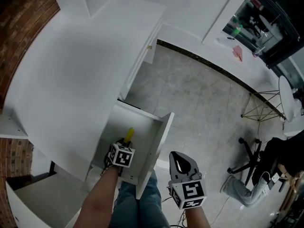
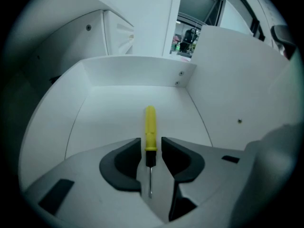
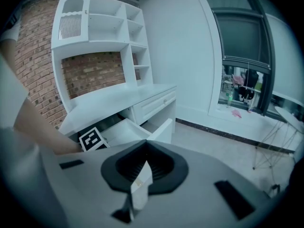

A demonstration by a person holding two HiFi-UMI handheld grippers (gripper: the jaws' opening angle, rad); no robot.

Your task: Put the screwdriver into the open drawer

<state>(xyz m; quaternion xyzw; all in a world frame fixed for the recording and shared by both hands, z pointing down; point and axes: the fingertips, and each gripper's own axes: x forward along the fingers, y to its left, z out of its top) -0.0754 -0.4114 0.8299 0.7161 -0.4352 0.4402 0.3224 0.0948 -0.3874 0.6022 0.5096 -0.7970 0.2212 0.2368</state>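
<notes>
Yellow screwdriver [image 2: 150, 125] lies, seemingly free, in drawer [image 2: 133, 72] between left gripper's [image 2: 151, 147] parted jaws; right gripper [image 3: 145, 161] closed.

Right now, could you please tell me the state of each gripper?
Left gripper: open, the screwdriver loose between its jaws, in the drawer.
Right gripper: shut, holding nothing.

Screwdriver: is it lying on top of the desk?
No, the screwdriver is down inside the open drawer, with its white walls around it.

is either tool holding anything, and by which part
Nothing is held. The left tool stands open around the screwdriver at its black collar, not pressing it. The right tool is shut and empty.
</notes>
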